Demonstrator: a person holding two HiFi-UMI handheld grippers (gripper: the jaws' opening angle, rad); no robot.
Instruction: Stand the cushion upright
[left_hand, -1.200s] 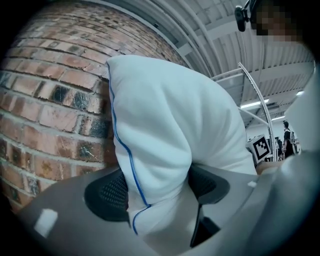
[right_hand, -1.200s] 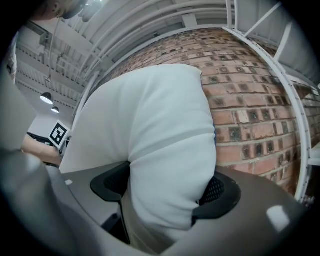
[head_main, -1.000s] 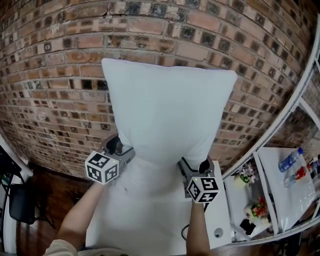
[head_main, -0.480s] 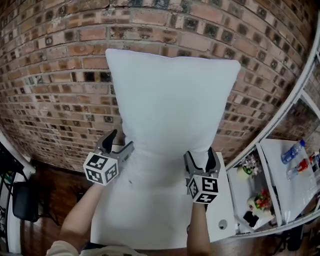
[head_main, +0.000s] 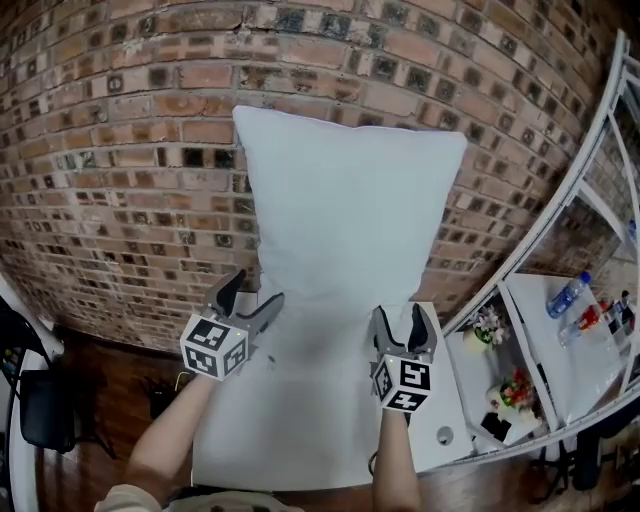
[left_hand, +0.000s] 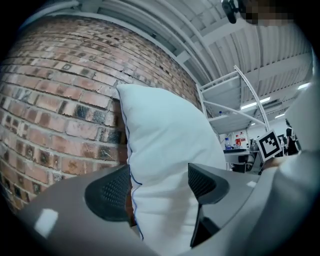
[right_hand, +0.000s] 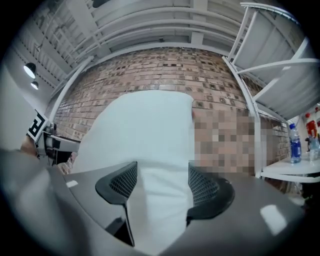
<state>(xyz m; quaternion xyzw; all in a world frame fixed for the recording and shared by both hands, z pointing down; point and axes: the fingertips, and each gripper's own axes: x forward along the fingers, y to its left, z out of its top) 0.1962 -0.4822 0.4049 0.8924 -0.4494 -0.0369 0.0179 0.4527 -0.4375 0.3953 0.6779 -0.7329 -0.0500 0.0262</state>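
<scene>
Leaning back on the brick wall (head_main: 120, 150), the cushion (head_main: 350, 210) stands on its lower edge at the far side of the white desk (head_main: 290, 430), tall side up, so the task looks as good as done. It is a plump white pad with a fine blue seam. I judge it light, soft and easy to dent: it would fold if pinched at a corner and could tip forward off the wall if nudged. Should it need straightening, the best hold is probably low on both side edges at once, biting into the filling and not just the cover.

The left gripper (head_main: 250, 300) sits just off the cushion's lower left corner with its fingers (left_hand: 107, 192) spread wide. The seam edge shows in the gap, but neither pad presses on it. The right gripper (head_main: 400, 320) is just in front of the cushion's lower right corner. Its fingers (right_hand: 205, 187) have just been closing part way, yet they stand apart, with white fabric showing in the gap and nothing clamped.

In front of the cushion the desk is smooth and white. To the cushion's right runs a white metal rack (head_main: 548, 240), with a water bottle (head_main: 566, 296) and small flowers (head_main: 490, 325) beyond it. Dark wooden floor (head_main: 110, 390) lies to its lower left.
</scene>
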